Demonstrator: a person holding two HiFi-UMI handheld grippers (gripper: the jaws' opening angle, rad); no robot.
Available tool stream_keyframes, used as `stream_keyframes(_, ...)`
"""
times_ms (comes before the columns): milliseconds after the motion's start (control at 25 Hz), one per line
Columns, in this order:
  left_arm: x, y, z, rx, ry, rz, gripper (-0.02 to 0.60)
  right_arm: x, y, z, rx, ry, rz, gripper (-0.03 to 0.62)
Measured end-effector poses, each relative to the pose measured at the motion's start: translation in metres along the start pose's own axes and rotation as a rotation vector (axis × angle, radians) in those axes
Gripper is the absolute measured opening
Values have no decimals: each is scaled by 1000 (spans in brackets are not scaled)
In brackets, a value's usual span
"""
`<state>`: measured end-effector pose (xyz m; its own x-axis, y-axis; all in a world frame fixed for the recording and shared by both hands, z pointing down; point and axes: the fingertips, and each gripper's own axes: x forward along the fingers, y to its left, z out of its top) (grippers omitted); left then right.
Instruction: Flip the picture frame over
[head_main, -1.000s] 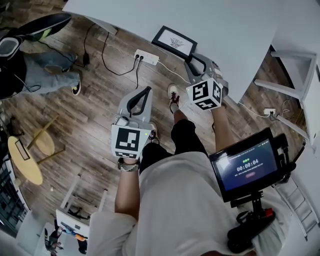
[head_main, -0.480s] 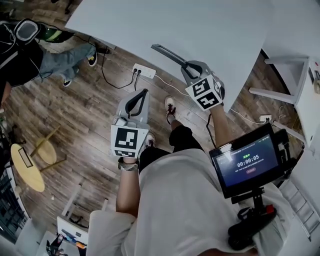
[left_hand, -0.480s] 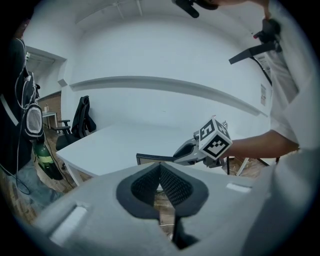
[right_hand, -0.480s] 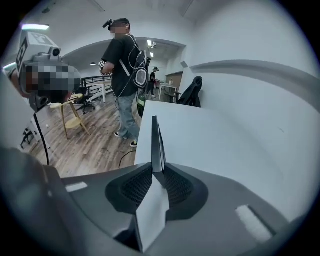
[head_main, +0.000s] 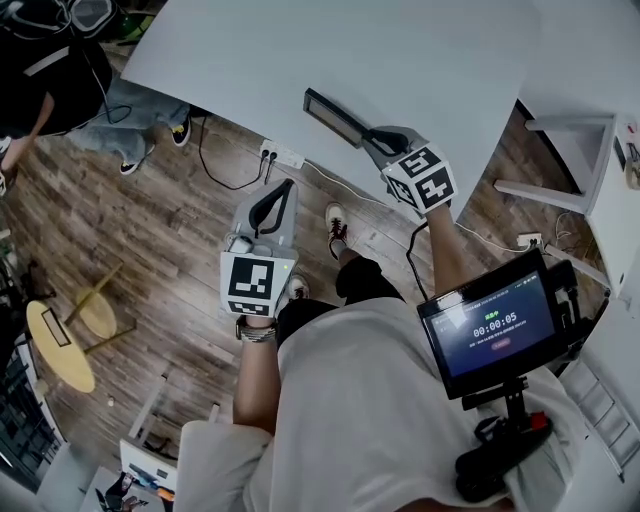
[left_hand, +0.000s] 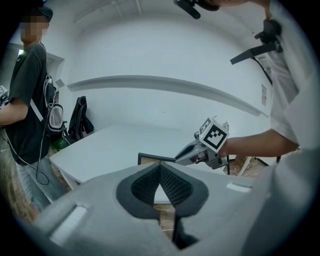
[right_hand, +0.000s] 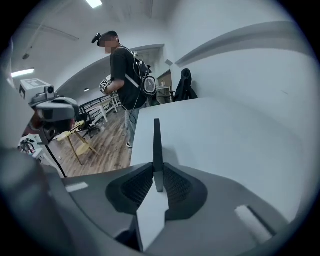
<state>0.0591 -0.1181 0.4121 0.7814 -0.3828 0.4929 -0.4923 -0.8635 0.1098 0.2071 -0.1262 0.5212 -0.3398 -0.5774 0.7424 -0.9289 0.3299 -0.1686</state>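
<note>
Your thin black picture frame (right_hand: 157, 145) meets the right gripper view edge-on, so neither its front nor its back shows there. Its near end is buried between the pads of your right gripper (head_main: 374, 136), whose jaws are closing on it. In the head view only a narrow dark side of it appears, too slim to tell which face is up. The grey body of your left gripper (left_hand: 160, 169) covers the frame's lower edge in its own view. The white desk (head_main: 400, 50) runs past the head view's top edge, and the dark-shirted bystander (head_main: 40, 70) is cropped at the corner.
</note>
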Motion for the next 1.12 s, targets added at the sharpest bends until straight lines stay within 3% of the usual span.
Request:
stream_keyframes(640,0,-1,1,-8,3,-10,3,-4,-15,19,167,-114,82,75)
stream_keyframes(1120,-7,-5,0,-10,14,1,3,-1,-48,5,196,-71,-41,109)
